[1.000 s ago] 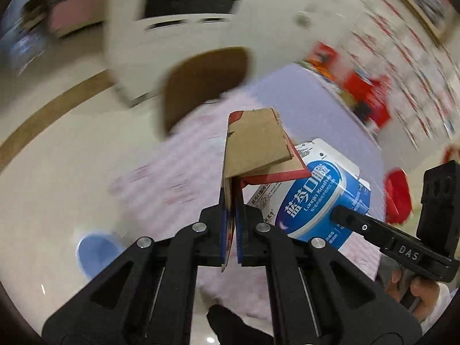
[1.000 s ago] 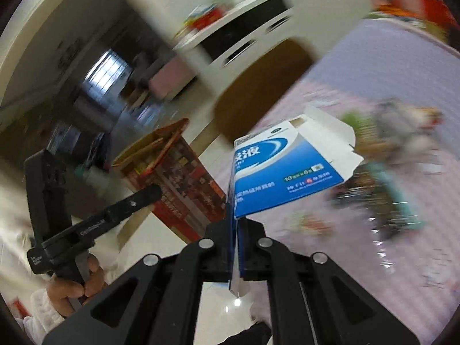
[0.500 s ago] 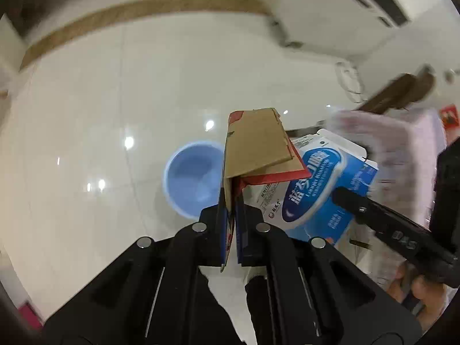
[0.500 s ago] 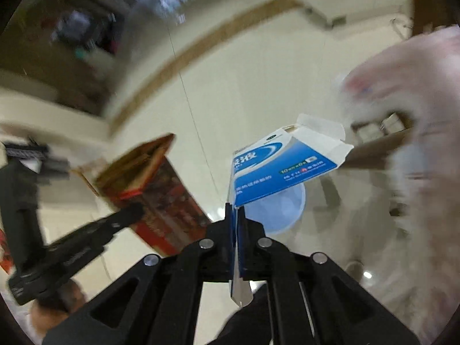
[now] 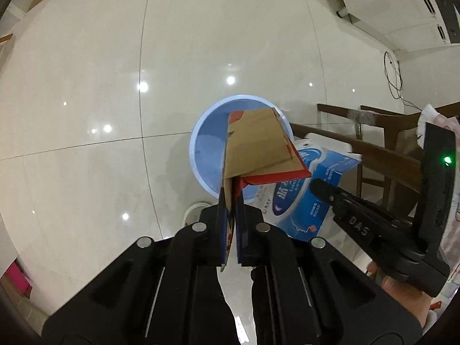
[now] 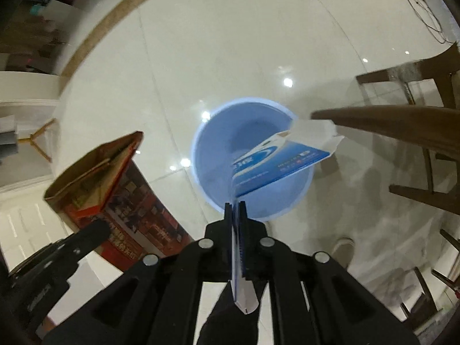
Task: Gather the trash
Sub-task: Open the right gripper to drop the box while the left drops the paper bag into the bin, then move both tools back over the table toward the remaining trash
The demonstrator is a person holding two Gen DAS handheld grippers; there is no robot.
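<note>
My left gripper (image 5: 231, 201) is shut on a red and brown cardboard carton (image 5: 256, 149), held above a blue bin (image 5: 207, 155) on the floor. My right gripper (image 6: 236, 210) is shut on a flattened blue and white box (image 6: 276, 164), held over the same blue bin (image 6: 218, 143). The blue and white box (image 5: 302, 201) and the right gripper also show at the right of the left wrist view. The red carton (image 6: 115, 189) and the left gripper show at the left of the right wrist view.
The floor is glossy white tile (image 5: 86, 86). A dark wooden chair (image 5: 373, 149) stands right of the bin, also in the right wrist view (image 6: 402, 126). A white cabinet (image 5: 388, 5) and a loose cable (image 5: 394, 77) are at the far right.
Both grippers have swung from the table down toward the floor. The blue bin has come to the centre of both views, under the two held boxes.
</note>
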